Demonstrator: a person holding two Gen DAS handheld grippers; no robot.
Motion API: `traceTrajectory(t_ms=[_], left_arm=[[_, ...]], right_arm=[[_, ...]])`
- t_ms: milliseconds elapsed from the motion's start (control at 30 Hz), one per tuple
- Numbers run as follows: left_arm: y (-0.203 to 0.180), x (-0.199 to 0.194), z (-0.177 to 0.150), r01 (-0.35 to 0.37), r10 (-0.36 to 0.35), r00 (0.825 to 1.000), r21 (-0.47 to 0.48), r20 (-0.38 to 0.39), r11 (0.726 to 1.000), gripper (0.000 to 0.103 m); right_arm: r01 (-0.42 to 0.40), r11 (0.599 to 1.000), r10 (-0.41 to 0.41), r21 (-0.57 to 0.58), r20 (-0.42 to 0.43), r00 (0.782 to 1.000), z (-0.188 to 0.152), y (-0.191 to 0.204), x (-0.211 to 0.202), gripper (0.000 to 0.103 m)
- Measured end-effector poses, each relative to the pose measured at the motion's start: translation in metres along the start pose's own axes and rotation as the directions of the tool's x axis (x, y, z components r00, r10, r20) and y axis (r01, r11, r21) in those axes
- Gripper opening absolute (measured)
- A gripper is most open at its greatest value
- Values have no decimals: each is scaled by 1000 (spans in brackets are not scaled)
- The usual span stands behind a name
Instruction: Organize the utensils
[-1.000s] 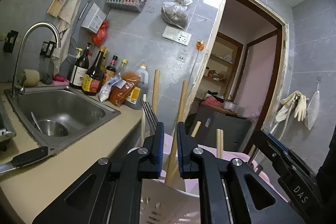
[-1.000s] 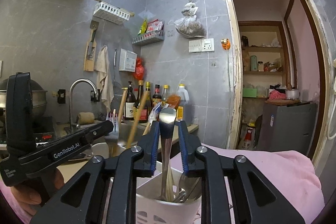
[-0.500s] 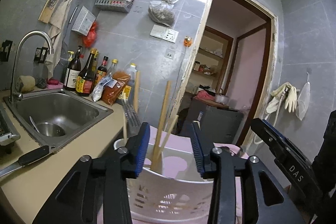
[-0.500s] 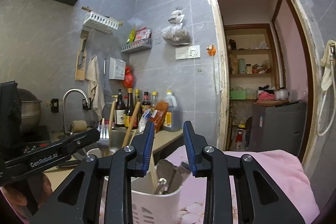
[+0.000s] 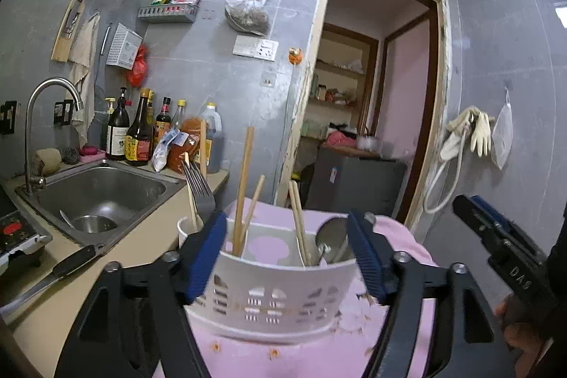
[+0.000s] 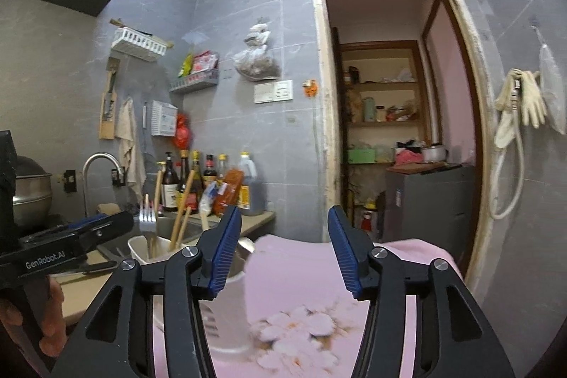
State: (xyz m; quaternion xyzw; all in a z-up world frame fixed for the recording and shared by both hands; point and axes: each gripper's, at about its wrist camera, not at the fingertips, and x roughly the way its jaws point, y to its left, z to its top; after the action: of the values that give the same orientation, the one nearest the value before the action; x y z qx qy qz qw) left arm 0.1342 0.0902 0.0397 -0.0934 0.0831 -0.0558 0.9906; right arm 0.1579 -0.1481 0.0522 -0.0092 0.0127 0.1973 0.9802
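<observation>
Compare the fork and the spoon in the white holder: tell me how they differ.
The fork stands at the left end of the white holder, its tines rising well above the rim; the spoon sits at the right end, its bowl barely clearing the rim. The fork stands beside chopsticks. Both are metal, heads up.

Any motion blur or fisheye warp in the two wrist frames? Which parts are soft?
Left wrist: holder and chopsticks fairly sharp; the pink cloth by the right finger smears; door frame bows from fisheye. Right wrist: pink cloth and its flower print heavily blurred, holder soft, far wall and shelves crisp; black vignette in the corners of both.
</observation>
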Motion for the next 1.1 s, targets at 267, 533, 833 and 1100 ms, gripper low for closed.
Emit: traceTrajectory(t_ms=[267,533,833,1100], left_arm=[[-12,-20,-13,12,-12,1000,10,-19,1000,96],[-19,-39,-27,-9,10,999,27,-45,1000,101],[-27,-63,-47,-44,47,998,76,-45,996,101],[-27,-75,-66,-59,62,996,56,-57,997,101]], right_arm=[[76,997,-75,5,-43,996,-4,-14,-41,80],[104,995,-103,-2,-89,991,-12,-14,-73,103],[156,988,-153,20,-102,983,-22,-11,-103,103],[212,977,-207,32,-125,970,-36,-8,-118,103]])
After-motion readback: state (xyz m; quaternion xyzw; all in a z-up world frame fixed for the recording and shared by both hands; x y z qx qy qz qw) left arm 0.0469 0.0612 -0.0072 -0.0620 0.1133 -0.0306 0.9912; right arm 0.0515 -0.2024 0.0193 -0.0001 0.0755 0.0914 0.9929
